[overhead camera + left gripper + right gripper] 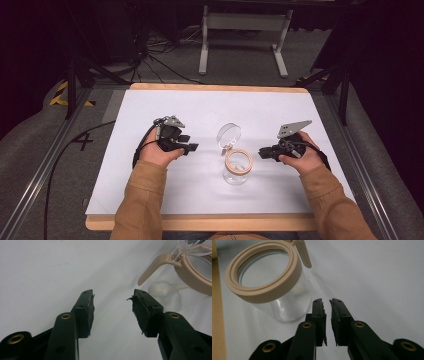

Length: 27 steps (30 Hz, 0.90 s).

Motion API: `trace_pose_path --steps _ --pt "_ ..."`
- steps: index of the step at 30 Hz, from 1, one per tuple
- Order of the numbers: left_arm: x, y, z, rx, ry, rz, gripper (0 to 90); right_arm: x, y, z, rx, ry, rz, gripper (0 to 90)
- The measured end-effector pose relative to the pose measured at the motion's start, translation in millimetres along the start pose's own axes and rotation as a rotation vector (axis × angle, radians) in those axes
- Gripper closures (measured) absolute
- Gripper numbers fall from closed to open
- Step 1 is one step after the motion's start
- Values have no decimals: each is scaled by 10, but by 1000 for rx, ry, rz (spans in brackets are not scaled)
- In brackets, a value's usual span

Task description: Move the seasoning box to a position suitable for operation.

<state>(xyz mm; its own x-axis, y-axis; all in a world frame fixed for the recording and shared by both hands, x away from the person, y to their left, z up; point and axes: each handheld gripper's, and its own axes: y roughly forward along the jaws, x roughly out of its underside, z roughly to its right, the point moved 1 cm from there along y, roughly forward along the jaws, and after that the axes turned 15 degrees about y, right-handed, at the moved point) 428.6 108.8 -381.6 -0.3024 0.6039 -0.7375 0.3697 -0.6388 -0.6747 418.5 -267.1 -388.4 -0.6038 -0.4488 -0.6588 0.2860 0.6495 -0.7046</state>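
A clear glass jar (238,170) with a beige rim ring (262,287) stands upright at the middle of the white table, its clear hinged lid (229,135) flipped open toward the far side. A beige latch lever (152,266) sticks out from the ring. My left gripper (192,147) rests to the jar's left, open, with nothing between its fingers (87,311). To the jar's right, my right gripper (262,153) points at it; its jaws stand nearly together with a thin gap and hold nothing (327,322). Neither gripper touches the jar.
The white table top (150,190) has a wooden edge (200,221) along the front and back. Cables (150,50) and a white metal stand (245,22) lie on the grey floor beyond. Dark frame rails run along both sides.
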Motion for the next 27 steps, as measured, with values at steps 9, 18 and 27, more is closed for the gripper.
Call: trace_pose_path --steps 9,18,27 --pt "-5 -1 15 5 -7 -15 498 -13 198 -96 2 -41 -22 898" --pt "-20 31 53 11 3 -15 478 1 306 -140 -16 -54 -47 898" --pt "-26 45 62 8 16 -13 453 15 353 -155 -28 -55 -64 900"
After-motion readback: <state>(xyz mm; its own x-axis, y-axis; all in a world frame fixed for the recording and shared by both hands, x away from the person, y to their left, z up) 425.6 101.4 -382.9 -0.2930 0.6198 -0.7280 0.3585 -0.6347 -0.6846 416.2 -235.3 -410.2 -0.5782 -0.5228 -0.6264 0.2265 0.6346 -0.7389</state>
